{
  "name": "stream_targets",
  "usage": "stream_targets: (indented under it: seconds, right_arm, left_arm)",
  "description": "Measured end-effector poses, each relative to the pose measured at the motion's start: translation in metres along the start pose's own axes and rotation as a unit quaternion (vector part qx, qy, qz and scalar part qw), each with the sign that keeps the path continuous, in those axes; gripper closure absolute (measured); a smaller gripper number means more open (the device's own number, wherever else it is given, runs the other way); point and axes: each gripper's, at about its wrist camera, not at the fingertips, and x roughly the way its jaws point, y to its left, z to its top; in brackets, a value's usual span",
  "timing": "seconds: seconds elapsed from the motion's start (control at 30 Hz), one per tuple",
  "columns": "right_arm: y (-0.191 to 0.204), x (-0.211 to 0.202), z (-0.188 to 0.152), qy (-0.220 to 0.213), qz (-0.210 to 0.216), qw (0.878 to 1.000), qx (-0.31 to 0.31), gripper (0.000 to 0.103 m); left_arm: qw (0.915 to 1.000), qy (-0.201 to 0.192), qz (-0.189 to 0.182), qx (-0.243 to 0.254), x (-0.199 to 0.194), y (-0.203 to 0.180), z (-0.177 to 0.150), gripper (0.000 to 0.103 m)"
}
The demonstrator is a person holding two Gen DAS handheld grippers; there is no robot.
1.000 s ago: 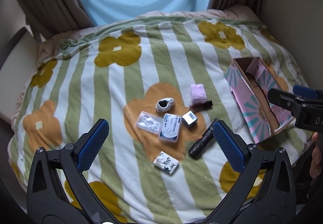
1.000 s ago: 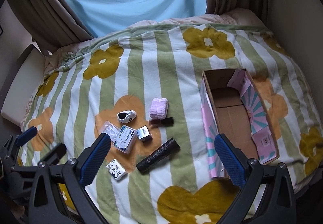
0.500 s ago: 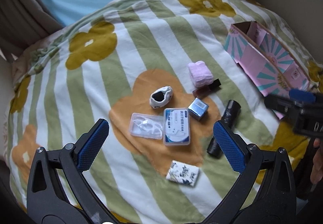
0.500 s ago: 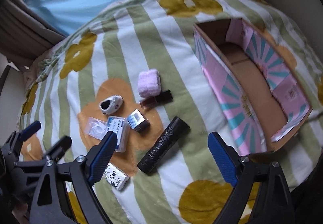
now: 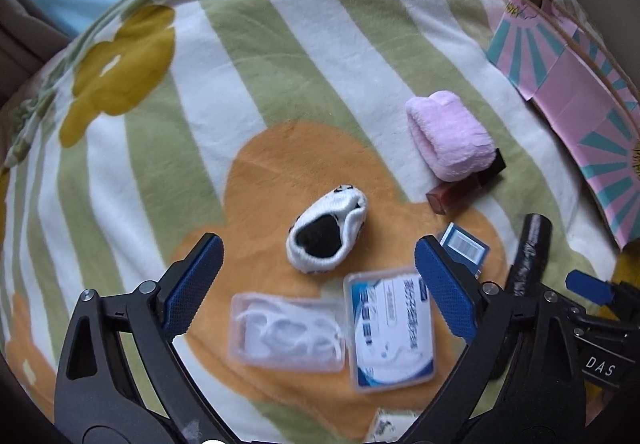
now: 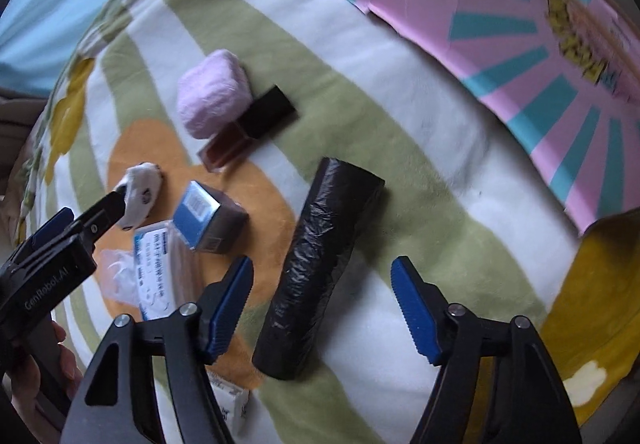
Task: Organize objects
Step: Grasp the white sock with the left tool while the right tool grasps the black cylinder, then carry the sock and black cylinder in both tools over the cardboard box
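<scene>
Over the flowered blanket [image 5: 280, 56], my left gripper [image 5: 320, 284] hangs with its jaws wide and closing. Below the gap lie a black-and-white baby sock [image 5: 326, 232], a clear case of floss picks [image 5: 286, 332] and a blue-and-white case [image 5: 390, 328]; the pads touch none of them. My right gripper [image 6: 322, 308] points down over a black plastic roll [image 6: 320, 268]. Its jaws are closing with the roll's near end between them, and gaps show on both sides. A pink-and-teal cardboard box [image 6: 500, 24] stands to the right.
A pink plush roll [image 5: 450, 134], a brown lipstick tube [image 5: 464, 184] and a small blue box [image 5: 464, 244] lie between the sock and the cardboard box. A patterned packet [image 6: 232, 408] lies by my right gripper's left finger. A hand [image 6: 28, 376] holds the left gripper [image 6: 86, 214].
Both grippers have dropped close to the blanket, so the objects look much larger. The right jaws have narrowed around the black roll. The left jaws have narrowed slightly above the sock and cases.
</scene>
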Motion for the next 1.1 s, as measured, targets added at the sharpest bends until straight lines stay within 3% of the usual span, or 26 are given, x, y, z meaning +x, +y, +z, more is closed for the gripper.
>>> stream_targets:
  seconds: [0.17, 0.23, 0.37, 0.43, 0.53, 0.83, 1.1]
  right_arm:
    - [-0.006, 0.02, -0.002, 0.031, -0.008, 0.998, 0.046, 0.039]
    - [-0.006, 0.026, -0.003, 0.046, -0.011, 0.997, 0.055, 0.046]
    - [-0.005, 0.03, -0.005, 0.053, -0.022, 0.997, 0.061, 0.059]
    - [-0.005, 0.03, -0.006, 0.053, -0.014, 0.996, 0.063, 0.072]
    - [-0.003, 0.027, -0.007, 0.05, -0.02, 0.997, 0.061, 0.073]
    - [-0.022, 0.009, -0.009, 0.035, -0.019, 0.997, 0.065, 0.075]
    - [-0.03, -0.038, -0.005, 0.009, -0.006, 1.0, 0.01, 0.075]
  left_arm:
    - [0.9997, 0.017, -0.011, 0.016, 0.029, 0.0, 0.006, 0.009]
    - [0.9993, 0.025, -0.014, 0.024, 0.038, -0.001, 0.007, 0.013]
    - [0.9982, 0.048, -0.023, 0.028, 0.056, 0.0, 0.005, 0.032]
    - [0.9977, 0.055, -0.029, 0.029, 0.063, 0.0, 0.003, 0.045]
    - [0.9976, 0.051, -0.032, 0.033, 0.065, 0.0, 0.0, 0.058]
    - [0.9981, 0.034, -0.039, 0.033, 0.052, 0.002, 0.0, 0.063]
    - [0.9993, 0.006, -0.036, 0.007, 0.007, 0.007, 0.003, 0.063]
